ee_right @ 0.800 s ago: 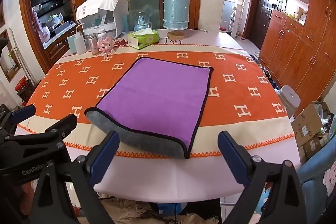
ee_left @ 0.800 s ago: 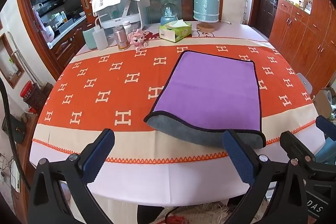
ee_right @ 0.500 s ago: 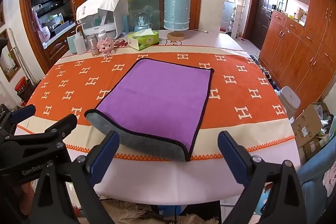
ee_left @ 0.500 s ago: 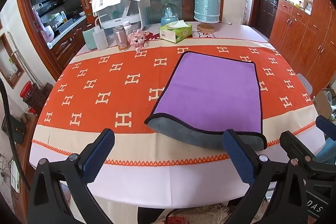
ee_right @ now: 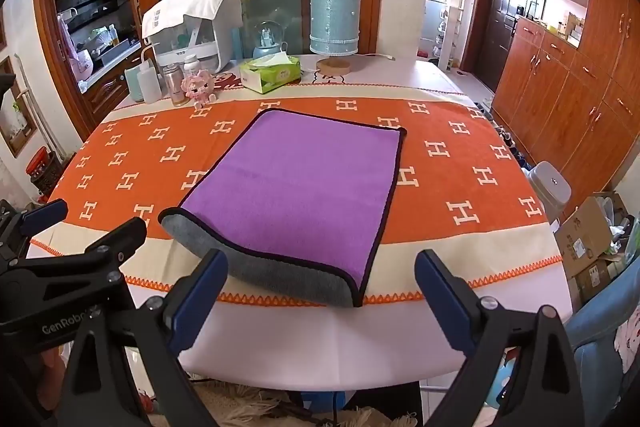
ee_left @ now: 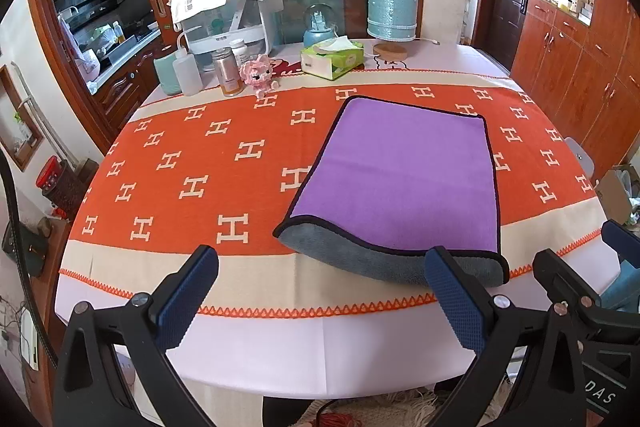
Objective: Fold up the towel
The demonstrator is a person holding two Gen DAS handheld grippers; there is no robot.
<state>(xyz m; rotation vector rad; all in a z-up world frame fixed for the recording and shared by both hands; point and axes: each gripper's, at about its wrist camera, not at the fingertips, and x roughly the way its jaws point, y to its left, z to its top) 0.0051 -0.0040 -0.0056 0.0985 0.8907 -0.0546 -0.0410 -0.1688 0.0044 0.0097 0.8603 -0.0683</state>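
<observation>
A purple microfibre towel with a grey underside and black piping [ee_right: 304, 187] lies on the orange H-patterned tablecloth [ee_left: 192, 163] that covers the surface, set a little right of the middle in the left wrist view and near the centre in the right wrist view. Its near edge curls up and over, so a grey band shows along the near side, reaching close to the cloth's zigzag trim. Whether it is already folded once cannot be told from here.

The left claw [ee_left: 320, 297] is spread wide and holds nothing; it hangs over the near rim of the surface, its right finger just in front of the towel's near right part. The right claw [ee_right: 322, 297] is likewise spread and empty, its left finger just in front of the curled grey edge. Neither touches the towel.

The next step is probably to take the two near corners and carry them to the far edge. Risks, as judgements:

- The curled edge is thick and rounded, so a claw closing there may catch only the top layer, or slip off the roll, and the fold would come out skewed.
- A claw pushed in too low could pinch the tablecloth with the towel and drag it.
- A dragged cloth would disturb the things standing along the far side: the green tissue box [ee_right: 271, 74], the pink plush toy [ee_right: 197, 87], the bottles [ee_left: 208, 71] and the pale blue cylindrical lamp [ee_right: 335, 27].
- Uneven lifting by the two claws would leave the corners misaligned.
</observation>
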